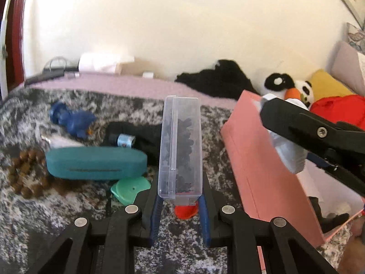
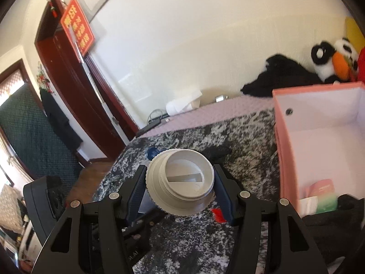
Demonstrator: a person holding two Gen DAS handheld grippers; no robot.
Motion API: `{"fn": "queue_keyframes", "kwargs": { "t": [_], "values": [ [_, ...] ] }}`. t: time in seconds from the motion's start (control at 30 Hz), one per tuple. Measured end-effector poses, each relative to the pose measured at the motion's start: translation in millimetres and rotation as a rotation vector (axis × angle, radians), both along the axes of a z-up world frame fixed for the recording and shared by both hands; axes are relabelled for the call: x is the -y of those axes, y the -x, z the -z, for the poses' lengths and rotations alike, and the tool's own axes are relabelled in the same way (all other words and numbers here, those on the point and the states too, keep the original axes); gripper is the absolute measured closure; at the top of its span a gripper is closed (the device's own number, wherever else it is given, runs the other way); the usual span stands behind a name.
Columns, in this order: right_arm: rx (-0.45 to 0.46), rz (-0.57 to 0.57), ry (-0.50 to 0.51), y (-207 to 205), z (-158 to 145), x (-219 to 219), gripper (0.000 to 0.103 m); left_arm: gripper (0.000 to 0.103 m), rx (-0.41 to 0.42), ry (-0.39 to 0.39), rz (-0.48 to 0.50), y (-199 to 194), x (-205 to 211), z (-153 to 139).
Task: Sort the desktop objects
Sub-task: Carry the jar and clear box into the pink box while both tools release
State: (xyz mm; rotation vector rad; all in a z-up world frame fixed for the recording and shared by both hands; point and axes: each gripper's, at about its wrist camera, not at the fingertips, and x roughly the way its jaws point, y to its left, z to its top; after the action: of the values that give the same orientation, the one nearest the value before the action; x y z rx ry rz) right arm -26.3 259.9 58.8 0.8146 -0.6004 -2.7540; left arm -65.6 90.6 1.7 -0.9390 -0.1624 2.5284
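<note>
the pink box (image 2: pixel 319 123) fills the right side of the right wrist view, open-topped, with a few small items lying in its lower corner; in the left wrist view its pink wall rises at right of centre over the grey mottled cover (image 1: pixel 57 217). left of centre there lie a teal case (image 1: pixel 95 162), a blue toy (image 1: pixel 73 119), brown beads (image 1: pixel 25 173) and a green tag (image 1: pixel 130 189), all yet unsorted by my judgement. the risk i see: both loads are smooth plastic pinched only at their near ends, so a tilt or a knock on the box wall could twist either one loose, and the two grippers sit near each other by the box and might collide. the left gripper (image 1: pixel 180 202) is closed to a narrow gap, clamped on the clear plastic case (image 1: pixel 180 146) of dark pieces, standing upright at centre frame. the right gripper (image 2: pixel 180 182) is about half spread, gripping the white round container (image 2: pixel 182 180) by its sides, held above the cover just left of the box
</note>
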Motion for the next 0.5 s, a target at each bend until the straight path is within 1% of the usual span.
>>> {"fn": "queue_keyframes", "kwargs": {
  "t": [0.1,0.27,0.4,0.5],
  "values": [
    [-0.03,0.022,-0.028,-17.4,-12.7,-7.4,0.043,0.08,-0.046,0.011,0.012,-14.0,-8.2,-13.0],
    [-0.069,0.089,-0.076,-49.6,-30.7,-32.1,0.043,0.08,-0.082,0.005,0.067,-32.3,-35.6,-24.0],
    [-0.059,0.163,-0.088,-69.8,-32.1,-64.1,0.043,0.08,-0.111,0.007,0.138,-47.1,-69.8,-29.5],
    [-0.04,0.21,-0.086,-80.1,-27.5,-87.2,0.043,0.08,-0.112,0.003,0.191,-55.3,-96.2,-28.8]
  ]
}}
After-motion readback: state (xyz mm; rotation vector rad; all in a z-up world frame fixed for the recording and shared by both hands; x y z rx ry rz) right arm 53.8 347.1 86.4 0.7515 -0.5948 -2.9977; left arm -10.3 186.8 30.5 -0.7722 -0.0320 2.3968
